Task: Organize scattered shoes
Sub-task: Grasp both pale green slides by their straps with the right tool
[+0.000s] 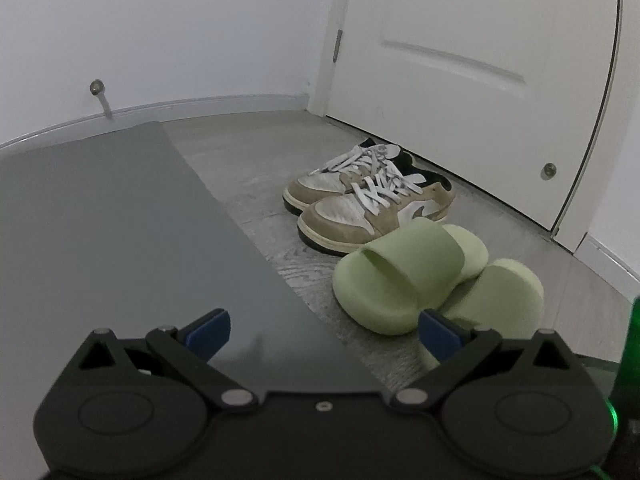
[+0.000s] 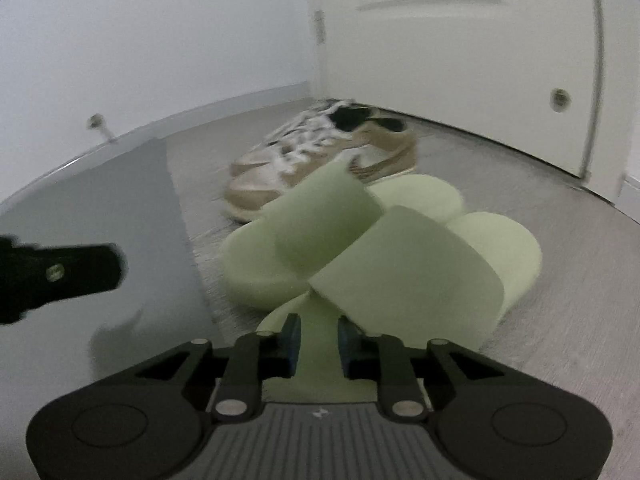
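Near green slide [image 2: 404, 280] on floor [image 2: 560, 300], leaning over second slide [image 2: 256, 264], beside sneakers [image 1: 360, 200] by door [image 1: 460, 60]. Right gripper [image 2: 319, 338] tilted down, clenched on its toe edge. Left gripper [image 1: 320, 336] released, over grey mat [image 1: 120, 220].

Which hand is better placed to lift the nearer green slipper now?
The right. Its tongs already close on the nearer green slipper at its front edge. The left tongs stand wide open over the grey mat, holding nothing.
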`<state>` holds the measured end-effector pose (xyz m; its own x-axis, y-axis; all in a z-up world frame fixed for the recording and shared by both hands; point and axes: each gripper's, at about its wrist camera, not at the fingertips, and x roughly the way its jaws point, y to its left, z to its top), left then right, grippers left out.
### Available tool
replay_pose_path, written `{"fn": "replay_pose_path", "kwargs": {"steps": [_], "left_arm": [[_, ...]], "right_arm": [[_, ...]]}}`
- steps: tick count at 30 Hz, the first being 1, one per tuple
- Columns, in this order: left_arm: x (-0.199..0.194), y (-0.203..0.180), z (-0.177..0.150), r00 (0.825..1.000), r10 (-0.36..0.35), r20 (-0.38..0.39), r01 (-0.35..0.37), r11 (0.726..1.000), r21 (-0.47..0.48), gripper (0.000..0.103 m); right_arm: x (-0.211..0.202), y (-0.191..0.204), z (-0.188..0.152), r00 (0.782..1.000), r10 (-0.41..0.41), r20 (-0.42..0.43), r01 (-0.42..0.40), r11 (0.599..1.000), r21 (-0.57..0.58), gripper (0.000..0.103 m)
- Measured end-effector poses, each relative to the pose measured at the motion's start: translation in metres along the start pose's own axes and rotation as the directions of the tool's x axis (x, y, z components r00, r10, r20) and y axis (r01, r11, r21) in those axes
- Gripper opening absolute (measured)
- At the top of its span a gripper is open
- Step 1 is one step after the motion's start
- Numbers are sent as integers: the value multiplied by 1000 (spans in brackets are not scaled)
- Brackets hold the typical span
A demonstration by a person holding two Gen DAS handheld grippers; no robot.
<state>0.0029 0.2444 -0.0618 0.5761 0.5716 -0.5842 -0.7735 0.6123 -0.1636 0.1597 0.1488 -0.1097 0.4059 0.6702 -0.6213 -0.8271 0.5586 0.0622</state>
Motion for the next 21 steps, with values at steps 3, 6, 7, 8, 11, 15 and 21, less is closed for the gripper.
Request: {"fn": "replay_pose_path", "kwargs": {"steps": [3, 6, 7, 8, 11, 15, 21], "left_arm": [[1, -2, -1, 1000, -7, -3, 7, 1000, 8, 102], [2, -3, 0, 1000, -7, -7, 7, 1000, 13, 102], [2, -3, -1, 1000, -6, -8, 6, 1000, 14, 102], [2, -2, -1, 1000, -3, -7, 3, 1000, 13, 102], [2, 2, -1, 1000, 7, -1, -7, 1000, 0, 102], [3, 11, -3, 1000, 27, 16, -26, 999, -37, 102], [2, 22, -2, 999, 29, 30, -27, 997, -75, 101]], "right_arm": [[-1, -24, 3, 999, -40, 3, 39, 989, 139, 24], [-2, -33, 5, 1000, 13, -6, -11, 980, 198, 29], [-2, -27, 5, 999, 29, -20, -25, 984, 175, 43], [-2, -20, 3, 999, 34, -31, -30, 990, 137, 55], [-1, 6, 5, 998, -15, -58, 14, 1000, -17, 61], [-12, 35, 14, 997, 72, 30, -66, 982, -178, 60], [20, 64, 27, 995, -44, 93, 75, 930, -359, 59]]}}
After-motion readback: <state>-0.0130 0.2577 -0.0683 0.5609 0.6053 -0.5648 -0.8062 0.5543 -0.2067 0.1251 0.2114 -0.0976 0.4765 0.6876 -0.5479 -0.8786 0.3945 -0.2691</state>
